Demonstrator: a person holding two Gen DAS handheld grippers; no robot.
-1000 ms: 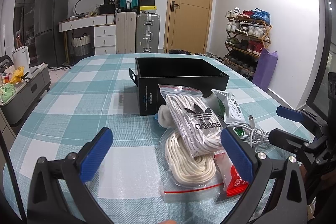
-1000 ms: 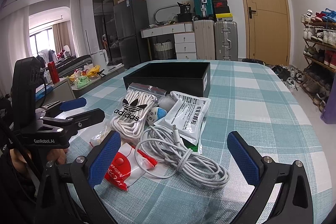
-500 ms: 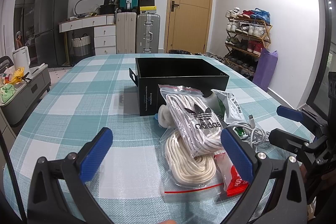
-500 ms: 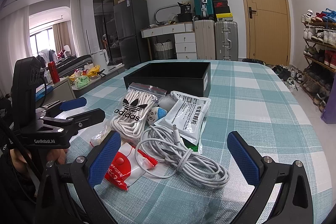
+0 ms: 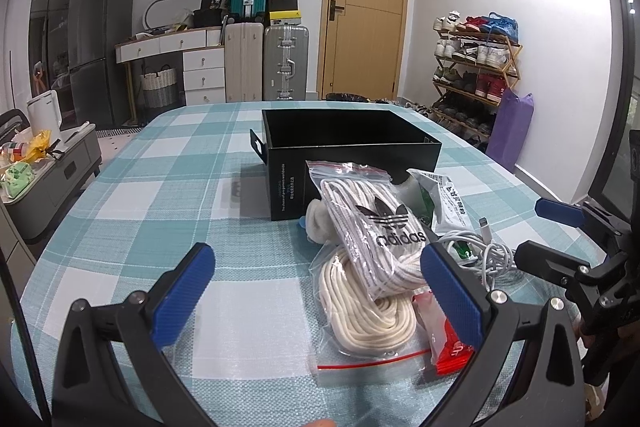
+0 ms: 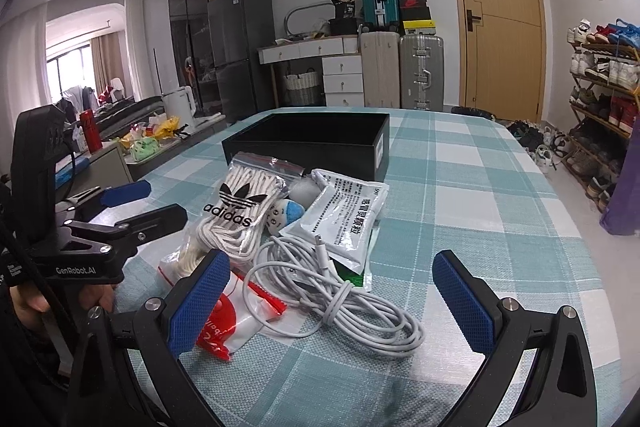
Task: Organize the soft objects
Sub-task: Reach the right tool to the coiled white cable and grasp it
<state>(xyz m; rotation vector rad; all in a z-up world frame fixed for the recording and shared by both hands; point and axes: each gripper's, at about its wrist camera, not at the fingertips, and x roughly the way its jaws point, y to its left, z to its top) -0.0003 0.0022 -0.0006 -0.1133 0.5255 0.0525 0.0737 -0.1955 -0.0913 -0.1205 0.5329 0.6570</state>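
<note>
While both hover wide open and empty, left hand-held gripper (image 5: 316, 291) and right hand-held gripper (image 6: 332, 291) flank the adidas bag (image 5: 376, 239) and white cable (image 6: 340, 295).

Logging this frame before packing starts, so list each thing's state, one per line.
Left gripper: open, empty.
Right gripper: open, empty.
Box: lidless, looks empty.
Adidas bag: zipped, atop the rope bag.
Rope bag: lying flat.
Cable: coiled, on the table.
Door: closed.
</note>
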